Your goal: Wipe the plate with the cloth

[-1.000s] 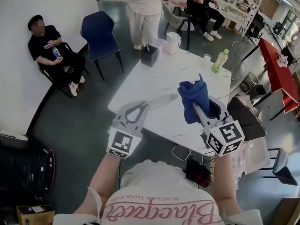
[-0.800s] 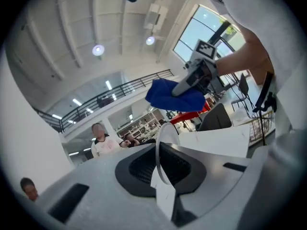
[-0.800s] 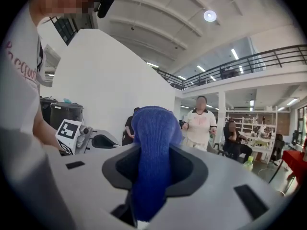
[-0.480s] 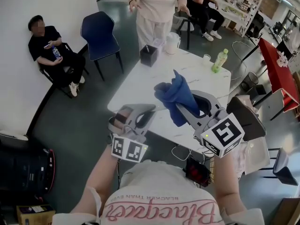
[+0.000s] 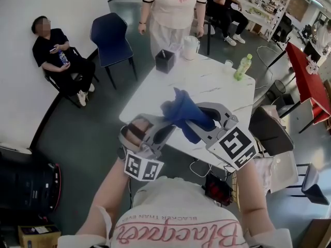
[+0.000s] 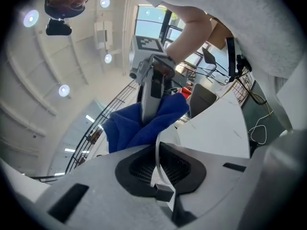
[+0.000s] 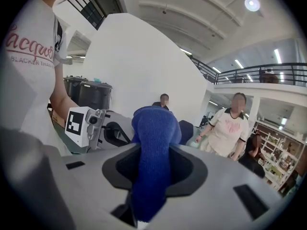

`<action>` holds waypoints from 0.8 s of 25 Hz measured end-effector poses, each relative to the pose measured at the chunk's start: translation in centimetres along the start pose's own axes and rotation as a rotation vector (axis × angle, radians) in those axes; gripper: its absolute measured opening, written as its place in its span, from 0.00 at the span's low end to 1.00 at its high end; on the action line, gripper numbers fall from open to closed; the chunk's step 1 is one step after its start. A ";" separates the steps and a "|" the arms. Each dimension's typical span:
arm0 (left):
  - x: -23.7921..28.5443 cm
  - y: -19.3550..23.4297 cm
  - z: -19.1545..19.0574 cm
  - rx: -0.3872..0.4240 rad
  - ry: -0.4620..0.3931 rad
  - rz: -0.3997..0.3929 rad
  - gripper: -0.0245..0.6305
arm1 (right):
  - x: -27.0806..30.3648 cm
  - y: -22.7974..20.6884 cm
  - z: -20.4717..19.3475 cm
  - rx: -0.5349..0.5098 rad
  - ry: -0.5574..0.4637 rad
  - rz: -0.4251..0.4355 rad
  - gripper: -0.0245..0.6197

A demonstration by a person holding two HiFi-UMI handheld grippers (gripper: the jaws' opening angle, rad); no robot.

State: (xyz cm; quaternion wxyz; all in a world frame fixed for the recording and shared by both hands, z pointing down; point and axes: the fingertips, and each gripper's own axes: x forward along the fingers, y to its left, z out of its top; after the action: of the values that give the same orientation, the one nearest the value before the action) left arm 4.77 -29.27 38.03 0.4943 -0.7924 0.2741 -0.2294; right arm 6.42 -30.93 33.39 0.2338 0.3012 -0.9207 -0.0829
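My right gripper (image 5: 178, 119) is shut on a blue cloth (image 5: 183, 112), which bulges out past its jaws (image 7: 153, 143). It is held up in front of my chest, near the edge of the white table (image 5: 207, 81). My left gripper (image 5: 156, 124) is rolled on its side and shut on a thin white rim (image 6: 157, 162), which looks like the plate seen edge-on. In the head view the plate (image 5: 135, 132) shows as a pale oval with a brownish middle. The cloth (image 6: 139, 123) touches the left gripper's tips and the right gripper (image 6: 153, 80) stands just behind it.
On the table stand a black box (image 5: 165, 61), a white jug (image 5: 190, 46), a cup (image 5: 228, 64) and a green bottle (image 5: 242, 66). A person (image 5: 170, 9) stands at its far side. A blue chair (image 5: 109, 37) and a seated person (image 5: 57, 50) are at the left.
The right gripper has carried the cloth leftwards until it meets the left gripper. The left gripper has rolled onto its side and shifted slightly right.
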 end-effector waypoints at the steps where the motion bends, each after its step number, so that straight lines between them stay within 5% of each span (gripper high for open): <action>1: -0.1 -0.1 0.0 0.005 0.000 -0.001 0.07 | 0.0 -0.2 -0.3 0.001 0.010 0.000 0.22; 20: -0.3 -0.2 1.3 0.098 -0.039 0.011 0.07 | 0.6 -6.9 -10.2 0.031 0.242 -0.051 0.22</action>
State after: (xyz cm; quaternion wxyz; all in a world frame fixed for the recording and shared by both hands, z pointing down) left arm 5.38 -28.16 37.66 0.5390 -0.7699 0.2574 -0.2244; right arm 14.46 -36.94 40.55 0.3363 0.3361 -0.8789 -0.0376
